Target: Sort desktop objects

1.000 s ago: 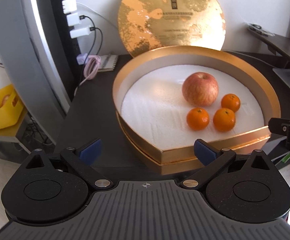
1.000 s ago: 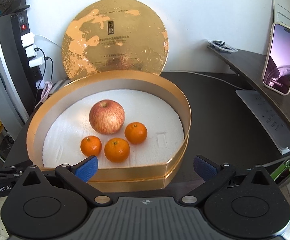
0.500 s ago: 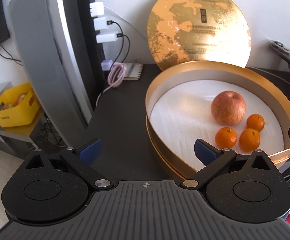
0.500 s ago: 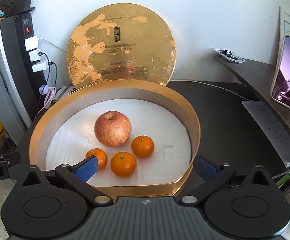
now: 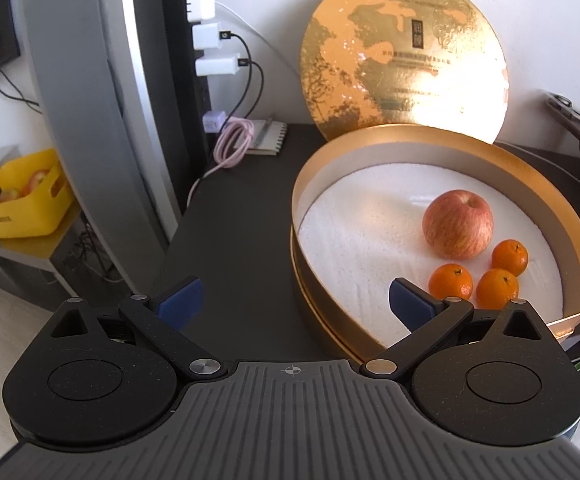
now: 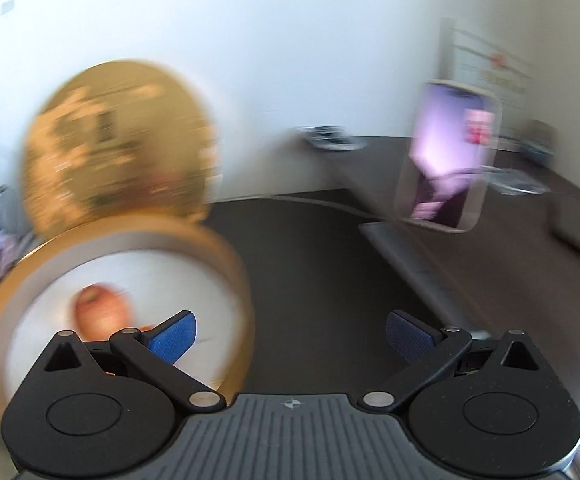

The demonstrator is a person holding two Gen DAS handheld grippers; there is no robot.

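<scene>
An apple (image 5: 458,224) and three small oranges (image 5: 496,288) sit together on the white liner of a round gold box (image 5: 370,152), grouped toward its right side as the left wrist view shows it; the oranges lie just beside the apple, in front of it. The box's gold lid (image 5: 404,56) leans upright against the wall behind, so the box is not yet closed. Judging from this, the fruit looks already gathered, and what may remain is the loose clutter on the dark counter (image 5: 241,240): a coiled pink cable (image 5: 233,144) and a small spiral notebook (image 5: 267,138) near the back left corner, well apart from the box. The left hand-held gripper (image 5: 292,300) hovers low at the counter's front edge with its jaws spread wide and nothing between them. The right hand-held gripper (image 6: 290,334) is likewise spread and empty; its view is heavily blurred, showing a propped phone (image 6: 448,160) off to the right.
</scene>
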